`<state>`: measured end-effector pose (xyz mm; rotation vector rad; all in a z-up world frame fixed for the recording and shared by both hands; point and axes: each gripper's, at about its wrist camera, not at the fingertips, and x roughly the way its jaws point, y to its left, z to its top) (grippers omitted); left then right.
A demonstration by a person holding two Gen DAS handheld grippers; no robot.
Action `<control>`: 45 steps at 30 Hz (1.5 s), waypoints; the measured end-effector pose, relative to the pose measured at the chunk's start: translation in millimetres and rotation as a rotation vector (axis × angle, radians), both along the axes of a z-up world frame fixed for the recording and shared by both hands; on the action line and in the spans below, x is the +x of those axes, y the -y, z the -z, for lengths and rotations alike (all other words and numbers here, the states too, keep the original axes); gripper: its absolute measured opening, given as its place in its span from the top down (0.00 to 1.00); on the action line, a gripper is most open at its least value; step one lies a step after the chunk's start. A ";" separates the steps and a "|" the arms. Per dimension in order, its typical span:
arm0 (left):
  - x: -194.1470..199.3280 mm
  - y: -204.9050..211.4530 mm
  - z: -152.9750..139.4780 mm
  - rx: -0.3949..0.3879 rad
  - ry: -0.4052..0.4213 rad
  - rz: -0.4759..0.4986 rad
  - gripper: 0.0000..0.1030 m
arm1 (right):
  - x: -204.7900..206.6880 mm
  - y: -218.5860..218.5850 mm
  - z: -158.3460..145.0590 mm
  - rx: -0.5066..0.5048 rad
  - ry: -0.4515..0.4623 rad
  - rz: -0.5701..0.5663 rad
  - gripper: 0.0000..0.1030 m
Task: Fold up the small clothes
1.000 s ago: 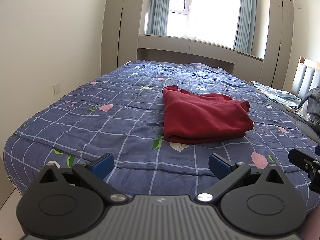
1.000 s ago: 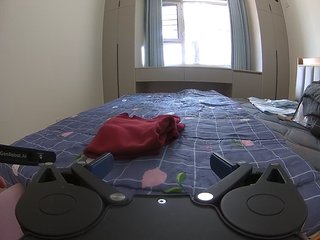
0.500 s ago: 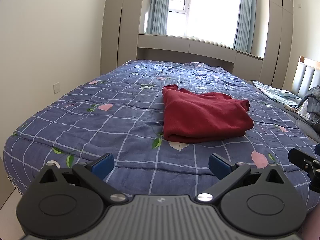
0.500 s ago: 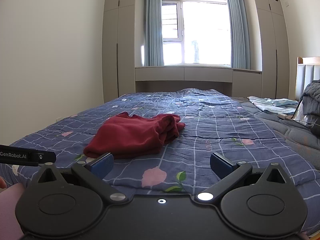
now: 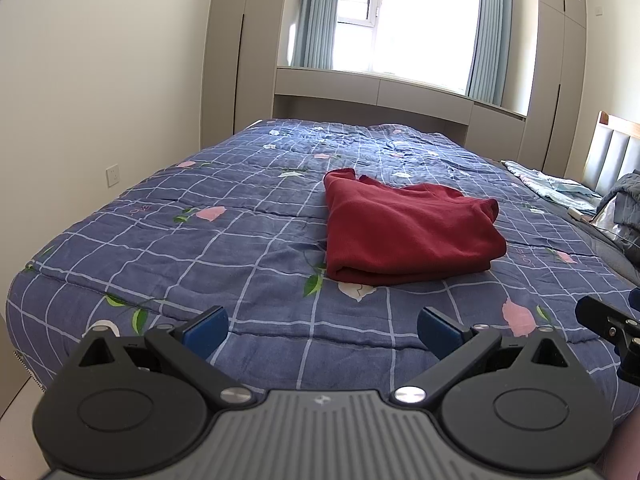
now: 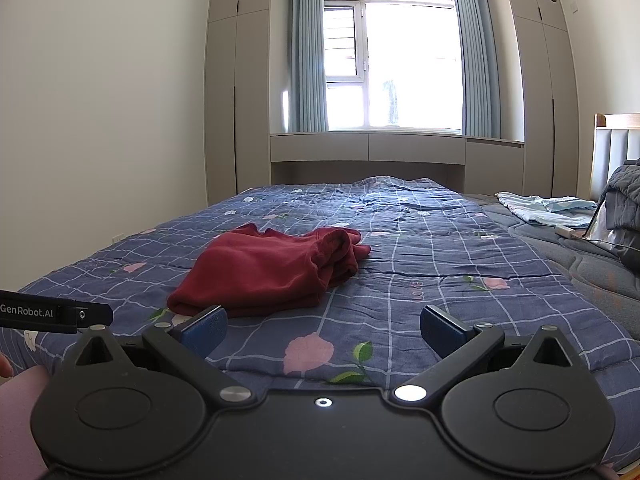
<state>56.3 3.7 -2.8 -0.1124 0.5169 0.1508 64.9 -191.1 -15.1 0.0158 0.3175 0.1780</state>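
Note:
A dark red garment (image 5: 404, 232) lies folded into a thick rectangle on the blue checked quilt (image 5: 224, 240). In the right wrist view it (image 6: 272, 272) sits ahead and left. My left gripper (image 5: 322, 330) is open and empty, held above the quilt's near edge, short of the garment. My right gripper (image 6: 324, 330) is open and empty, also back from the garment. Part of the right gripper shows at the right edge of the left wrist view (image 5: 612, 332); part of the left gripper shows at the left edge of the right wrist view (image 6: 52, 316).
A light blue cloth (image 6: 544, 210) and a grey bundle (image 6: 624, 208) lie at the far right near the headboard (image 5: 612, 148). Wardrobes and a window bench (image 6: 368, 156) stand beyond the bed. A wall (image 5: 100, 92) runs along the left side.

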 end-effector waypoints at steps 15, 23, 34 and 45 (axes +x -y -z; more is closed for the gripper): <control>0.0 0.1 -0.2 0.000 -0.001 0.001 0.00 | -0.1 -0.1 0.0 0.000 0.000 0.000 0.01; 0.0 0.2 0.0 -0.003 0.000 0.002 0.00 | 0.0 0.1 -0.4 0.000 -0.001 0.000 0.01; -0.6 -0.9 3.6 -0.021 -0.024 -0.027 0.00 | -0.5 -0.2 0.4 0.000 -0.002 -0.002 0.01; 1.1 -3.3 2.9 -0.022 -0.034 -0.035 0.00 | -1.0 -1.0 2.8 -0.002 -0.003 -0.003 0.01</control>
